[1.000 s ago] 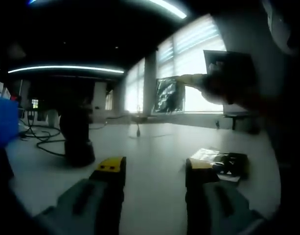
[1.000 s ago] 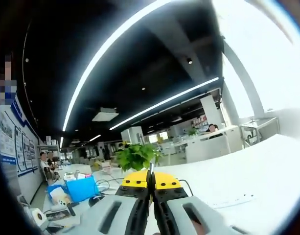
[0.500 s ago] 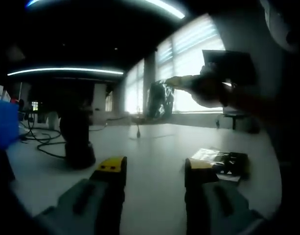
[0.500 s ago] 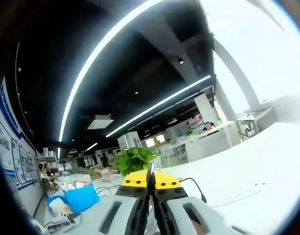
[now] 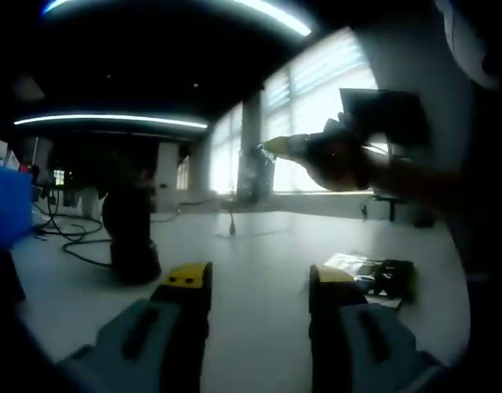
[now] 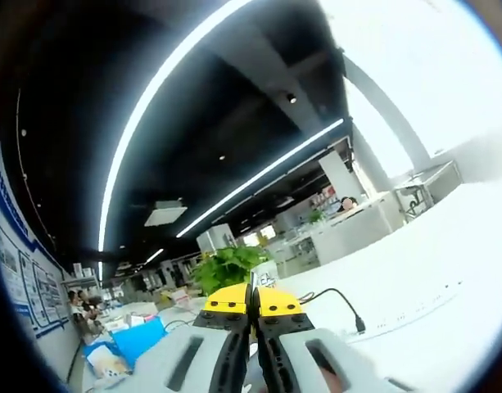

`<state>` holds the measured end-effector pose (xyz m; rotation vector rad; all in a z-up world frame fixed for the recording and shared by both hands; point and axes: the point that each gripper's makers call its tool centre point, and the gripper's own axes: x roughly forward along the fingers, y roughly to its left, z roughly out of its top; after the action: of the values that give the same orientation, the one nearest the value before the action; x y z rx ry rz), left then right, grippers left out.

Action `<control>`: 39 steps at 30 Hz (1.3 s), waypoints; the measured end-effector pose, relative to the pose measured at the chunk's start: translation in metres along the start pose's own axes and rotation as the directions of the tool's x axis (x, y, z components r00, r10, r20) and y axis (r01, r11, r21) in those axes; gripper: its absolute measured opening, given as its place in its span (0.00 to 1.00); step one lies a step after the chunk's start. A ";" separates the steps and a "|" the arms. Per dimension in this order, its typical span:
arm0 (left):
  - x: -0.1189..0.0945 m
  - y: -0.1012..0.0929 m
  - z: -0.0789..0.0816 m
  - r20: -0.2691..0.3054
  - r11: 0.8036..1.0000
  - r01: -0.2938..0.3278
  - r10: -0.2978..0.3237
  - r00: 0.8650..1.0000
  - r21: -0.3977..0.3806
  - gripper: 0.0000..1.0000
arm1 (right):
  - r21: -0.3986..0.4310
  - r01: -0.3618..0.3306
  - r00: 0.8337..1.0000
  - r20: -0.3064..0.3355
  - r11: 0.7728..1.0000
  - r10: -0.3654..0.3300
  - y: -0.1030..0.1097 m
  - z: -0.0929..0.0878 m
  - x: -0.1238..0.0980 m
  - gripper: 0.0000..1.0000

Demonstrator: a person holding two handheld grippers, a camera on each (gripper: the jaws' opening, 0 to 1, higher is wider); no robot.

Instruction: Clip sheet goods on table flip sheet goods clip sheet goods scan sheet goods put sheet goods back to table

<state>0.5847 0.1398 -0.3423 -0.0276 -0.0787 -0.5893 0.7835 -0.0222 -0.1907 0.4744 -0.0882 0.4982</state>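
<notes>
Table (image 5: 259, 254): pale, flat top; served as the landmark for every entry below.
Left gripper (image 5: 259, 282): hung low over the near part of the table, jaws spread apart with nothing between them; judged waiting in reserve.
Right gripper (image 6: 251, 296): raised above the table, yellow tips pressed together on a thin edge of a sheet (image 5: 256, 168); tilted upward, judged presenting it for the scan.
Sheet: held in the air above the far side of the table, seen nearly edge-on against the bright windows.
Packets (image 5: 373, 274): flat on the table, just right of the left gripper.
Scanner (image 5: 129, 237): dark upright shape on the table's left part; identity a guess.
Open room: bare tabletop between scanner and packets, judged enough for setting down.
</notes>
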 end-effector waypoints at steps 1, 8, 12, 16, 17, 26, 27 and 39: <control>0.000 0.000 0.000 0.001 1.000 0.000 0.000 1.000 0.000 0.40 | 0.002 0.000 1.000 0.000 1.000 0.000 0.000 -0.001 0.002 0.00; 0.000 0.002 0.001 0.004 1.000 -0.006 0.006 1.000 0.001 0.40 | -0.003 -0.009 1.000 -0.002 1.000 0.009 0.008 -0.013 0.008 0.00; -0.001 0.002 0.001 0.005 1.000 -0.006 0.006 1.000 0.002 0.40 | 0.011 -0.009 1.000 0.005 1.000 0.009 0.011 -0.018 0.011 0.00; -0.001 0.002 0.000 0.004 1.000 -0.007 0.007 1.000 0.000 0.39 | 0.022 -0.009 1.000 0.000 1.000 0.009 0.016 -0.028 0.014 0.00; -0.001 0.002 0.000 0.004 1.000 -0.007 0.007 1.000 0.000 0.39 | 0.024 -0.009 1.000 -0.002 1.000 0.009 0.016 -0.030 0.014 0.00; -0.001 0.002 0.000 0.004 1.000 -0.007 0.007 1.000 0.004 0.39 | 0.033 -0.010 1.000 -0.008 0.999 0.010 0.020 -0.044 0.019 0.00; -0.001 0.002 0.000 0.005 1.000 -0.007 0.007 1.000 0.003 0.39 | 0.035 -0.010 1.000 -0.009 0.999 0.010 0.021 -0.046 0.019 0.00; -0.001 0.000 0.001 0.005 1.000 -0.002 0.001 1.000 0.004 0.39 | -0.008 -0.023 0.999 -0.035 1.000 0.023 0.031 -0.063 0.027 0.00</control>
<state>0.5842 0.1405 -0.3418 -0.0256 -0.0850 -0.5876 0.7905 0.0431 -0.2287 0.4564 -0.0619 0.5281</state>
